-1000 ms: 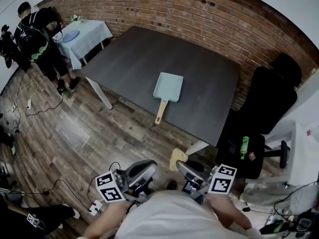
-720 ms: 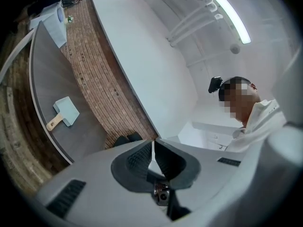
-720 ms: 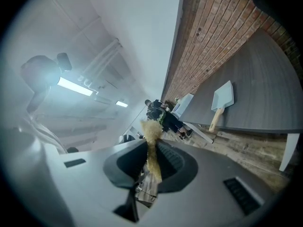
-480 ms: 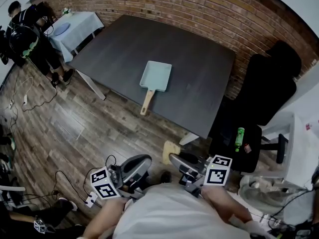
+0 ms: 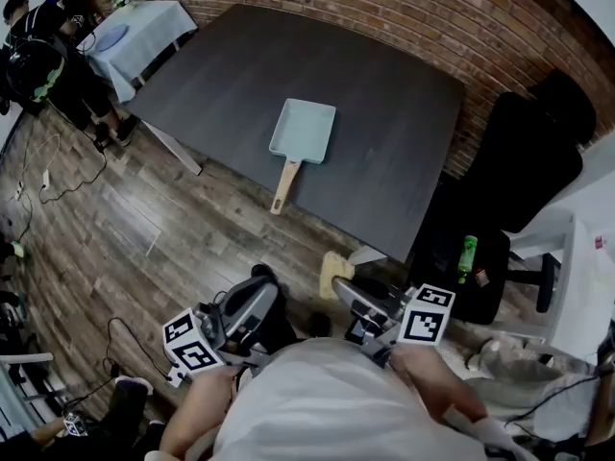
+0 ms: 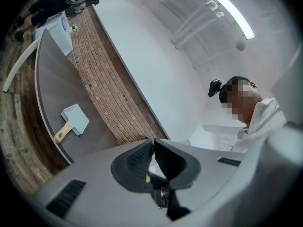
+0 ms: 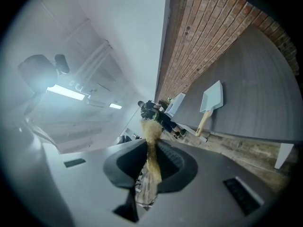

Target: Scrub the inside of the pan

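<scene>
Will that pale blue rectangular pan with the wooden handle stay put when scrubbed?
Probably slides: the pale blue rectangular pan lies loose on the smooth dark table, nothing bracing it. It looks shallow, so likely light. Its wooden handle reaches the near edge; a push there could pivot it.

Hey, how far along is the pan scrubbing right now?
Done: the right hand-held gripper is shut on the sponge. In hand: nothing more; the left hand-held gripper is shut and empty. Left: all the scrubbing; the pan lies on the table, apart from both.

brick wall, wood floor, dark table
</scene>
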Demonstrator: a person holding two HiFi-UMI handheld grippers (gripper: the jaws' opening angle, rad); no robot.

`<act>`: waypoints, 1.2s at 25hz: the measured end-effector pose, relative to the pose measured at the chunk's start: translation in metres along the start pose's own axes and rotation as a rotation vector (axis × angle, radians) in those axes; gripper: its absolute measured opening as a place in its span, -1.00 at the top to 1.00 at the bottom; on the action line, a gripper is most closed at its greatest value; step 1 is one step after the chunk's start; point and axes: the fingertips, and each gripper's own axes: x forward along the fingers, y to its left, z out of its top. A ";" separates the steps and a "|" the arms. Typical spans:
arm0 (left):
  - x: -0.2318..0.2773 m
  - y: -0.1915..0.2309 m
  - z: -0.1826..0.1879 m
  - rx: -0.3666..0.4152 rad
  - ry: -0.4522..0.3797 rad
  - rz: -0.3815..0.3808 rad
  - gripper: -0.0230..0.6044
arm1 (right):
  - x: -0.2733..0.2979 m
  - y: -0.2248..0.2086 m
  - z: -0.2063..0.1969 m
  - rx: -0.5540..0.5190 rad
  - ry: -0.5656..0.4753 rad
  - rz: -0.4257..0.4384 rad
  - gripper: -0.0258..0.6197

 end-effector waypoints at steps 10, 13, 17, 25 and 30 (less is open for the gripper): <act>0.018 0.102 0.065 -0.044 0.113 0.004 0.82 | 0.077 -0.047 0.047 -0.016 -0.033 -0.151 0.74; 0.022 0.139 0.075 -0.069 0.179 0.015 0.65 | 0.100 -0.065 0.061 -0.064 -0.023 -0.230 0.73; 0.019 0.186 0.077 -0.112 0.264 0.027 0.53 | 0.124 -0.086 0.069 -0.159 0.042 -0.384 0.73; 0.026 0.253 0.054 -0.169 0.421 0.047 0.42 | 0.151 -0.123 0.099 -0.341 0.150 -0.579 0.73; 0.030 0.273 0.021 -0.170 0.537 0.075 0.35 | 0.159 -0.147 0.115 -0.427 0.237 -0.647 0.73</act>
